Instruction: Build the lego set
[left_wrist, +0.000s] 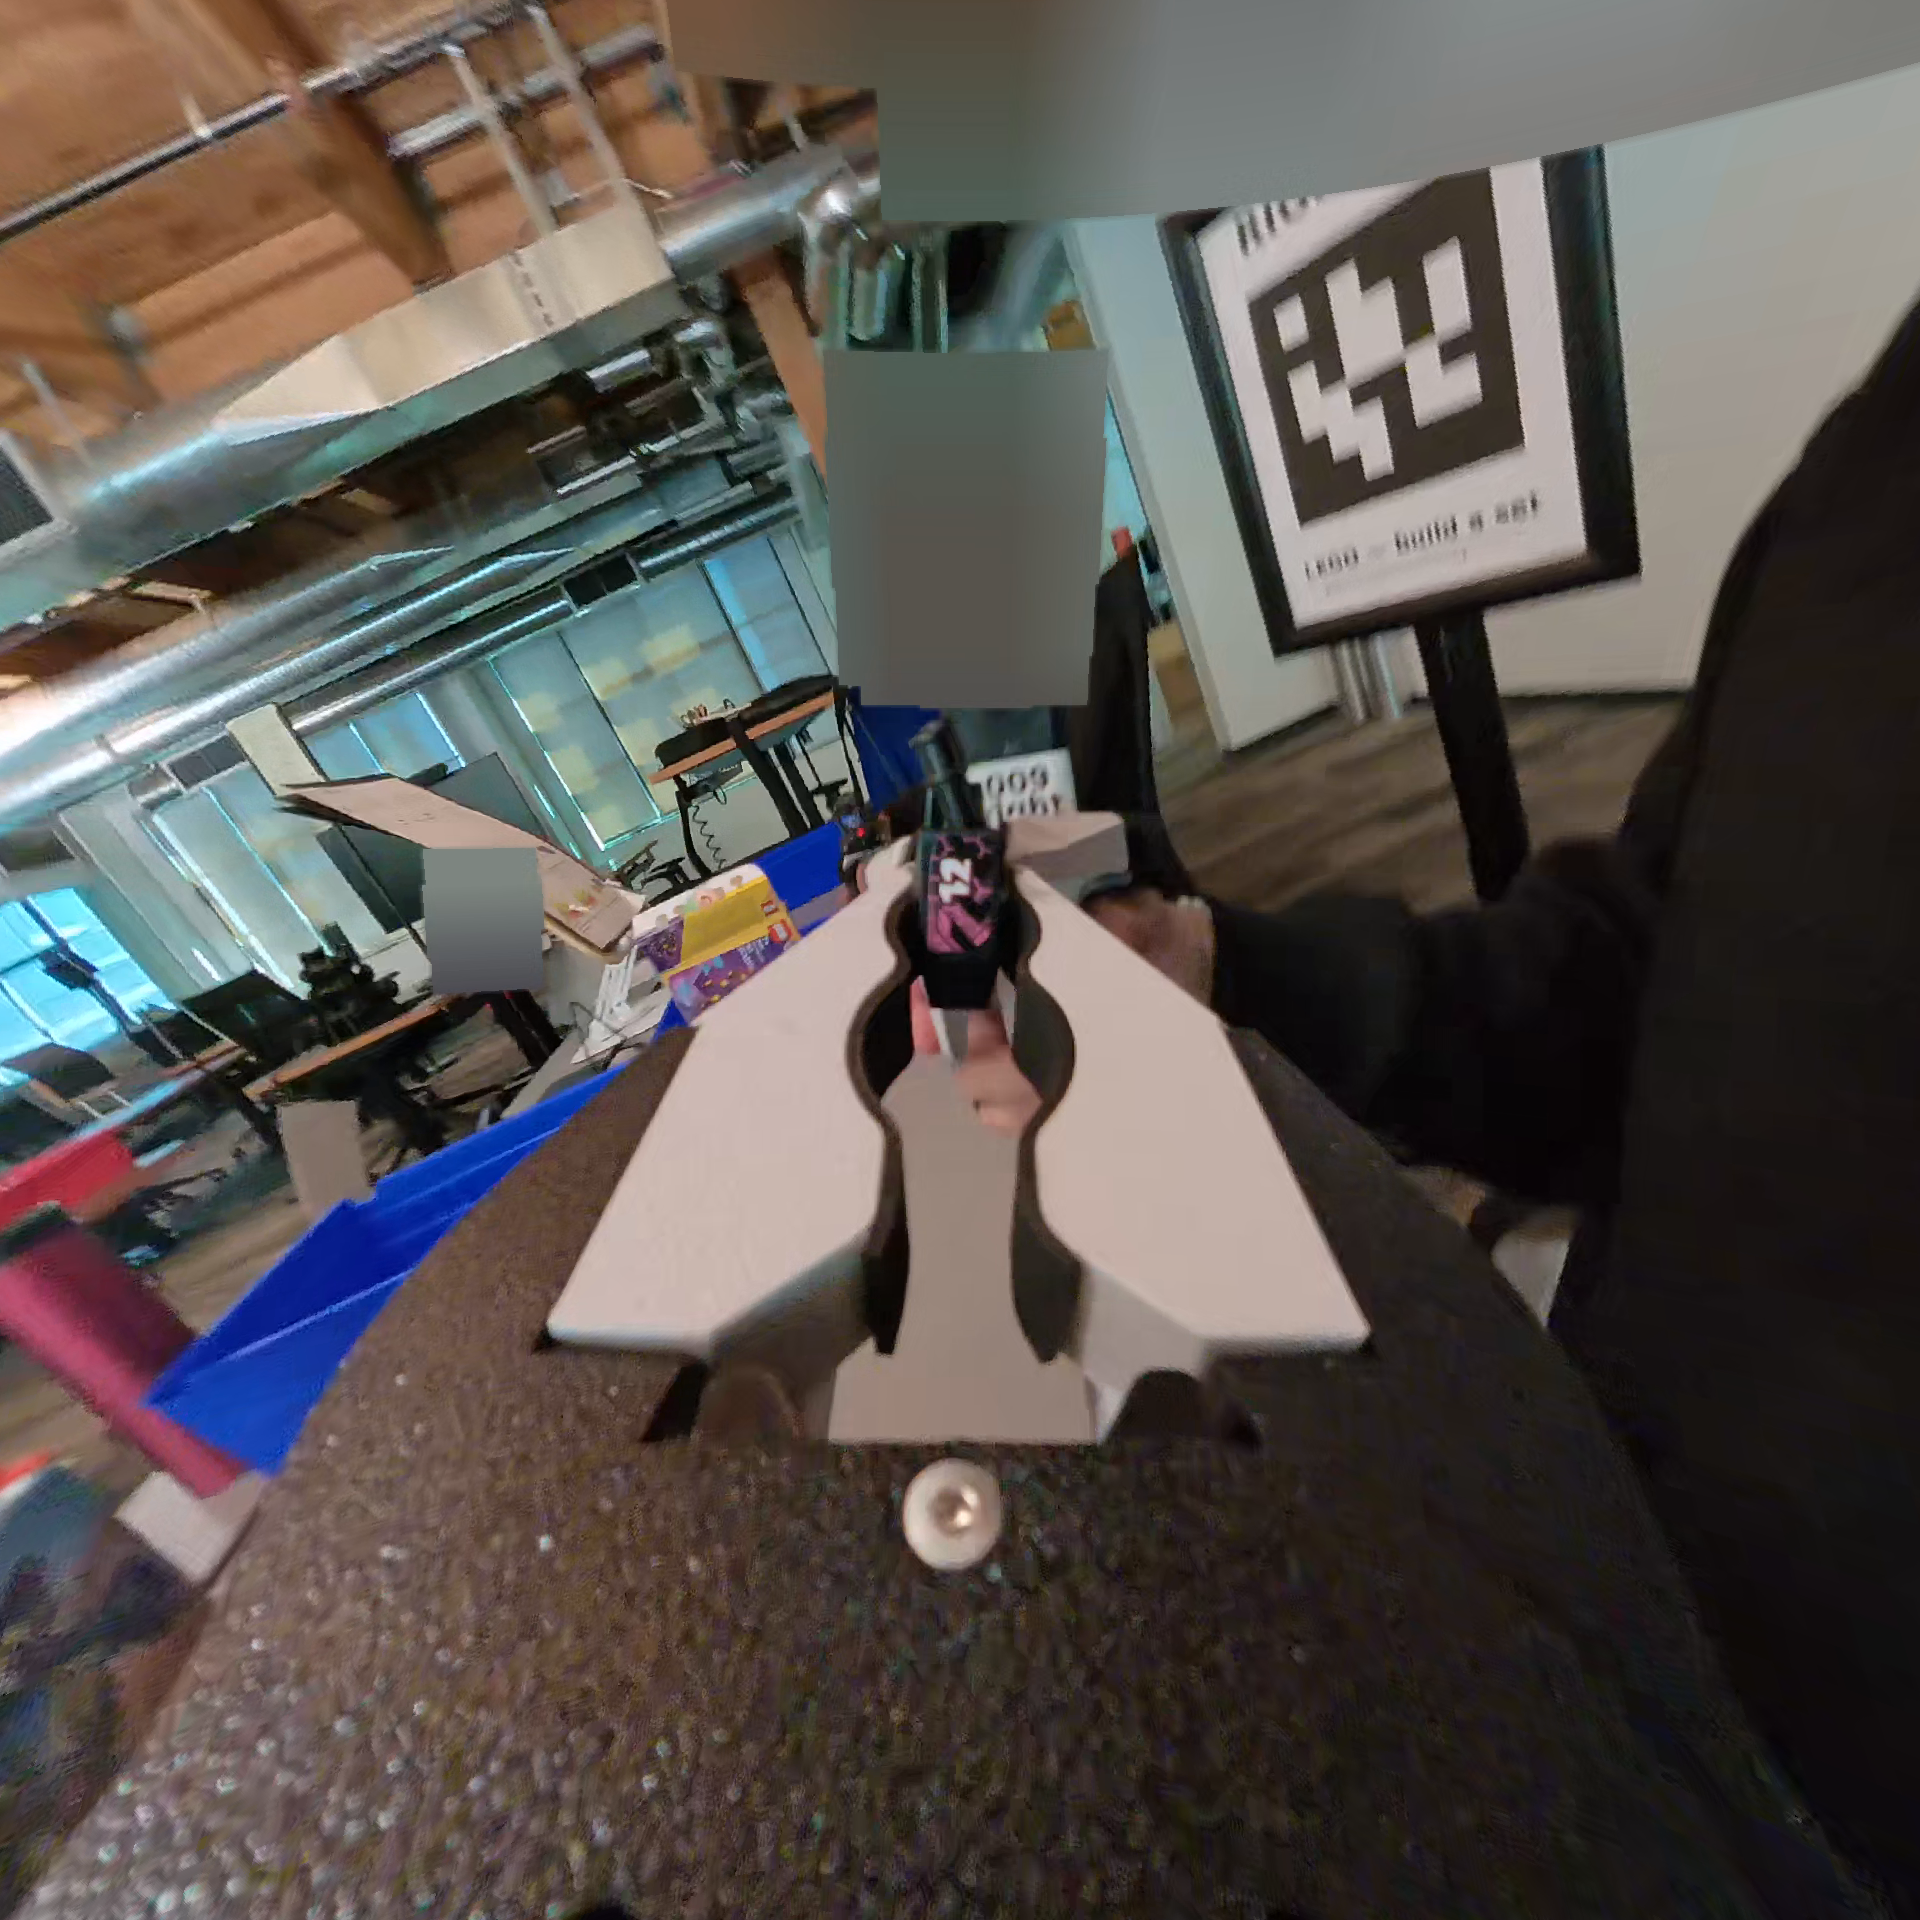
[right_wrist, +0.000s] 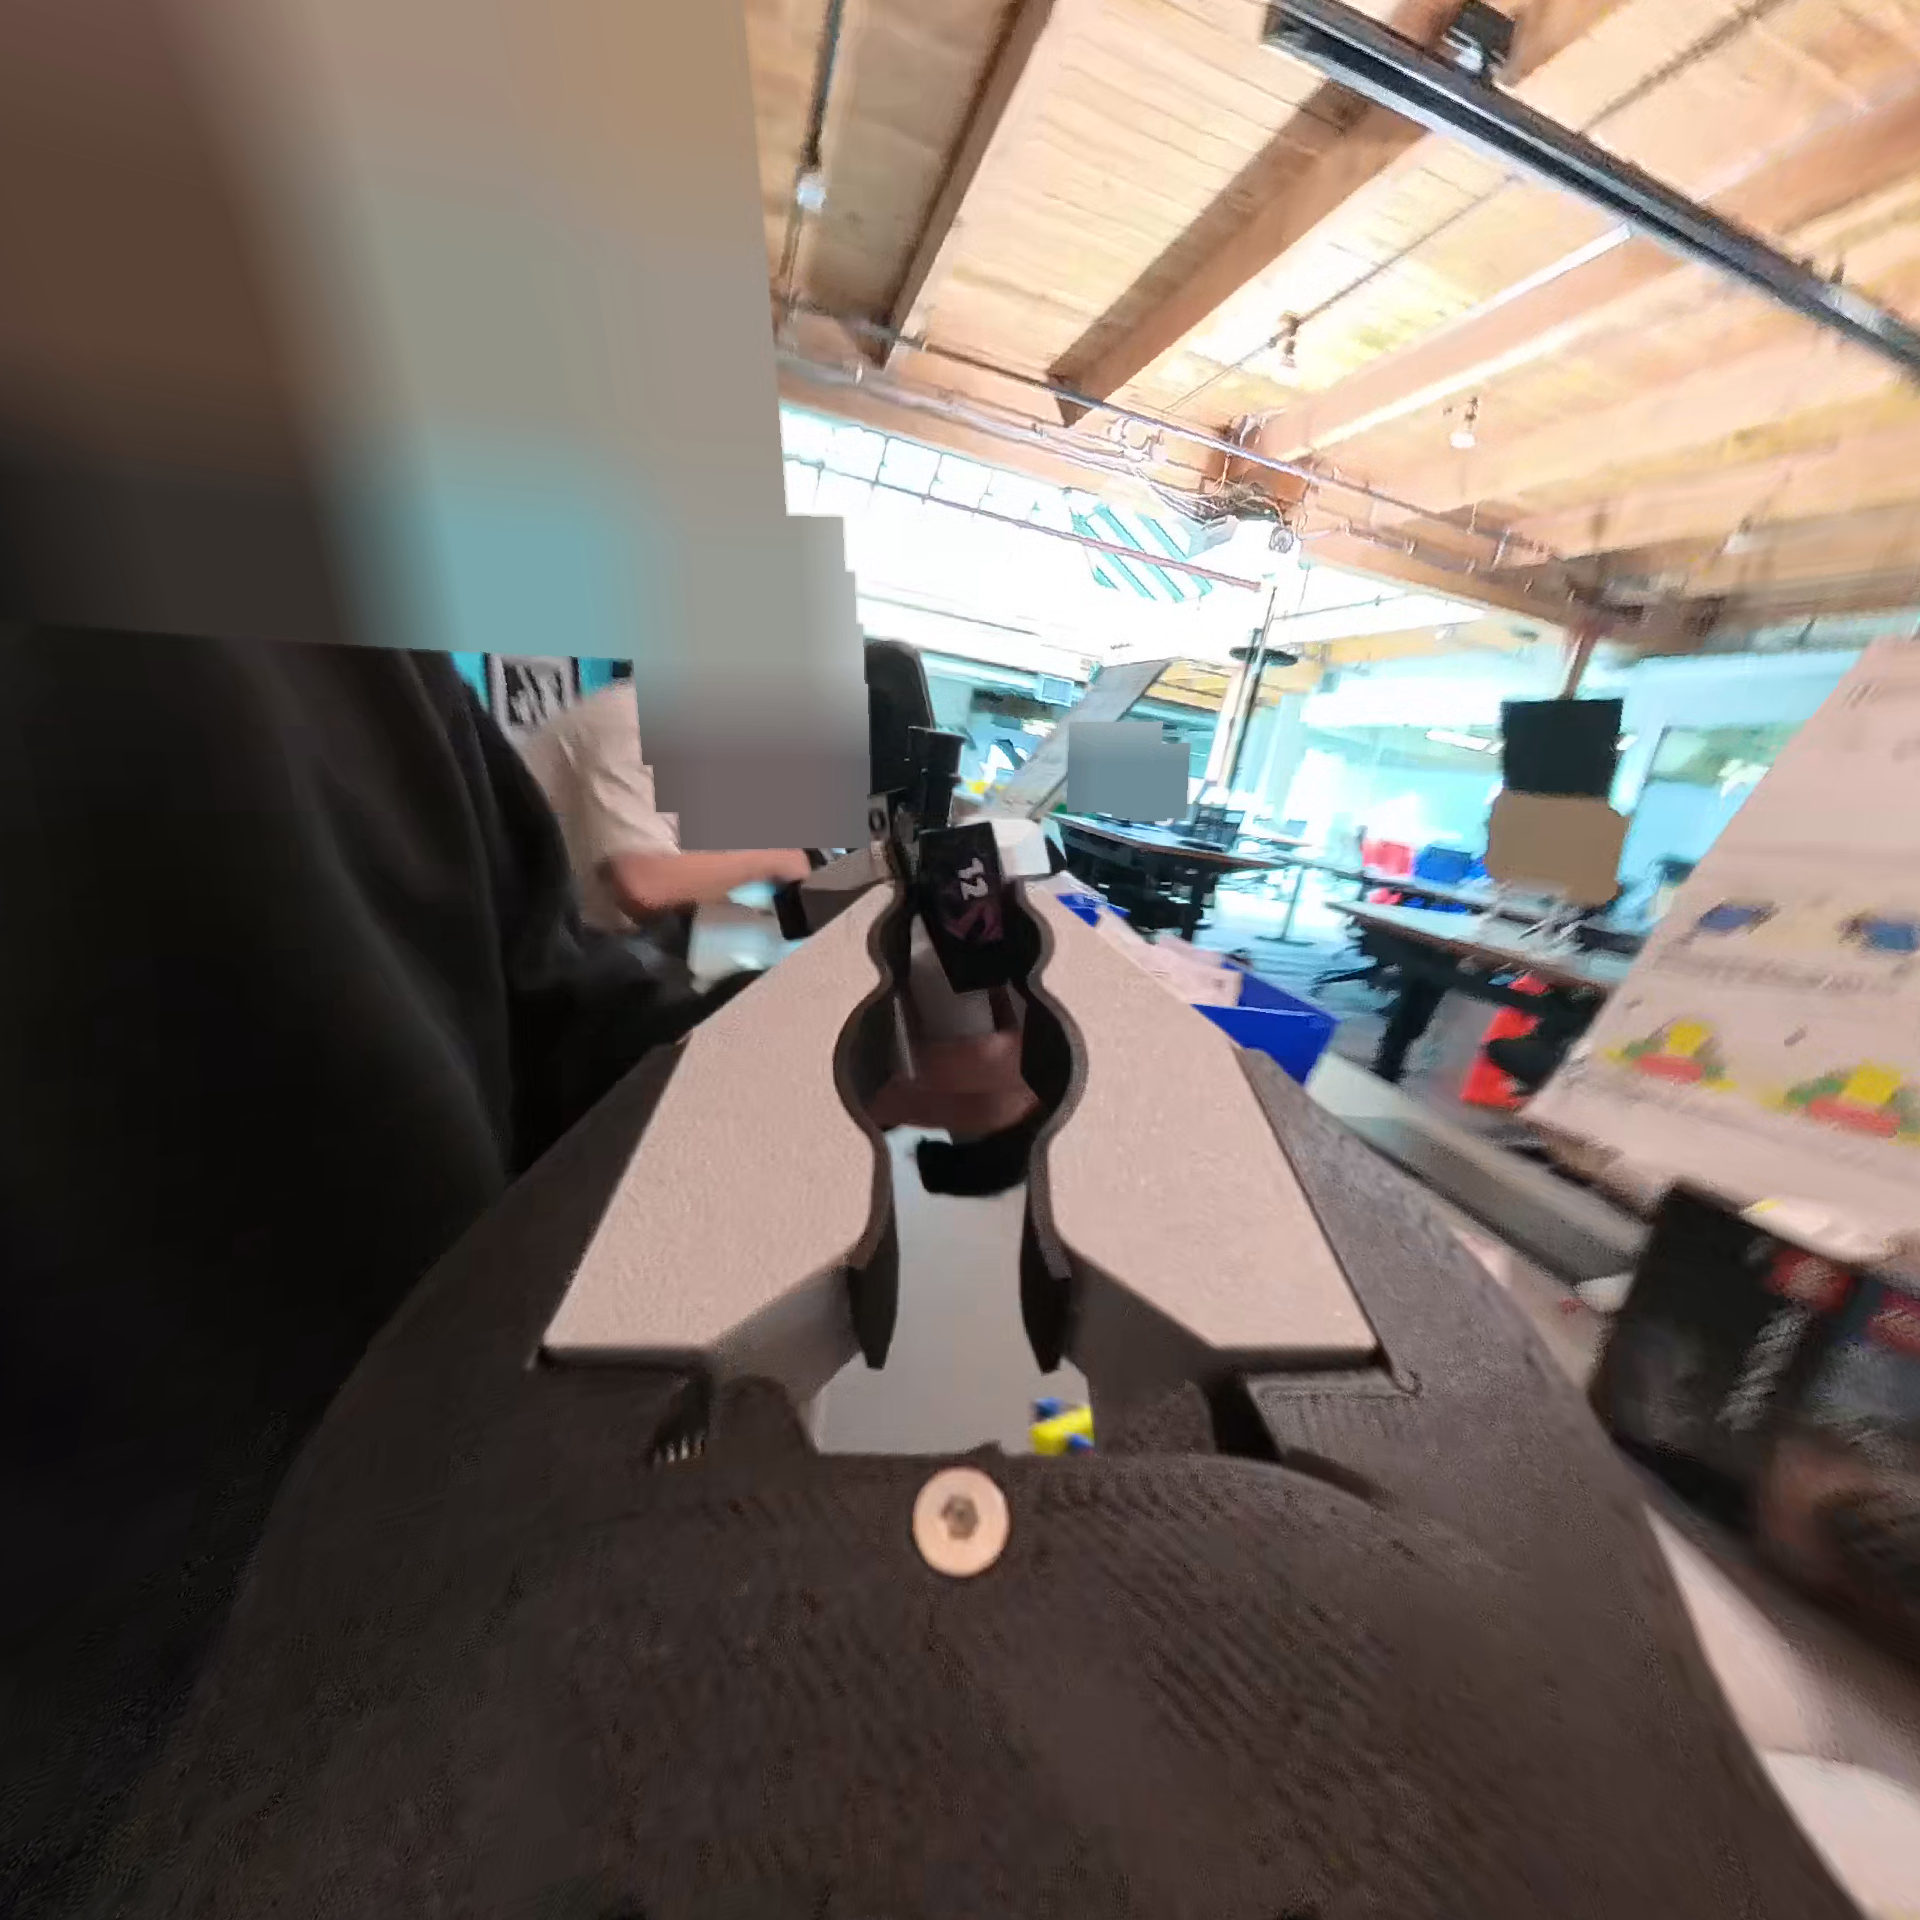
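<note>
Both pale grey tongs, left (left_wrist: 961, 914) and right (right_wrist: 961, 914), were raised off the bench and clamped from opposite sides on one small black block with pink markings (left_wrist: 958, 920) (a dark stem topped it); blue bins (left_wrist: 312, 1320) lay beyond.

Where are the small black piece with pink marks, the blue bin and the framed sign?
Black piece with pink marks (left_wrist: 958, 914), left wrist view: its printed face.
Blue bin (left_wrist: 312, 1320), left wrist view: its side wall.
Framed sign (left_wrist: 1392, 384), left wrist view: its black-and-white pattern.
</note>
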